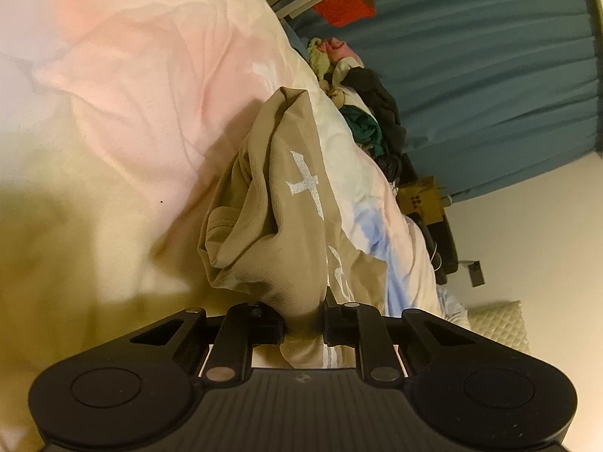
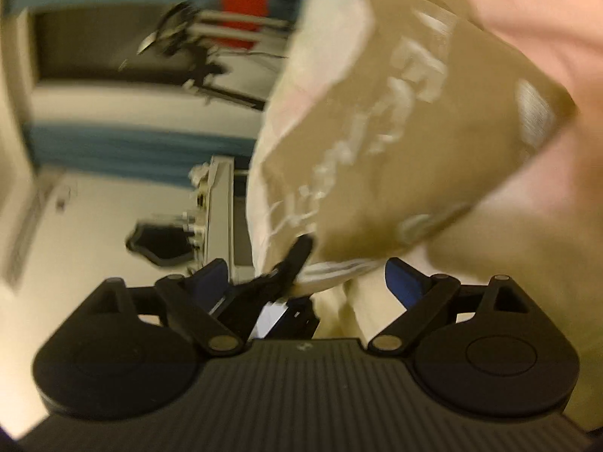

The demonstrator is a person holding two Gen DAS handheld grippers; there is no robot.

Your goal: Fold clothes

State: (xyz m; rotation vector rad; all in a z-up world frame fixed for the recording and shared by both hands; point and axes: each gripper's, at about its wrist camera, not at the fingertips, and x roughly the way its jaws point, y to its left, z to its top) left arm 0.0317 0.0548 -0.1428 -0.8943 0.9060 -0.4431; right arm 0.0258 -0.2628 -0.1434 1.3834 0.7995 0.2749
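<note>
Bunching between the nearly closed jaws of the left gripper (image 1: 303,324), a tan ribbed fabric garment with white printed lettering (image 1: 286,226) is being pinched and held. It is lying draped over the pale pink and cream bed cover (image 1: 132,75), trailing away from the gripper. A pile of dark and green clothes (image 1: 373,120) is resting farther along the bed, beside the blue curtain (image 1: 471,56). The right gripper (image 2: 307,282) is being held with jaws wide apart; nothing is being gripped, though the view is blurred and the garment's edge is lying just ahead.
</note>
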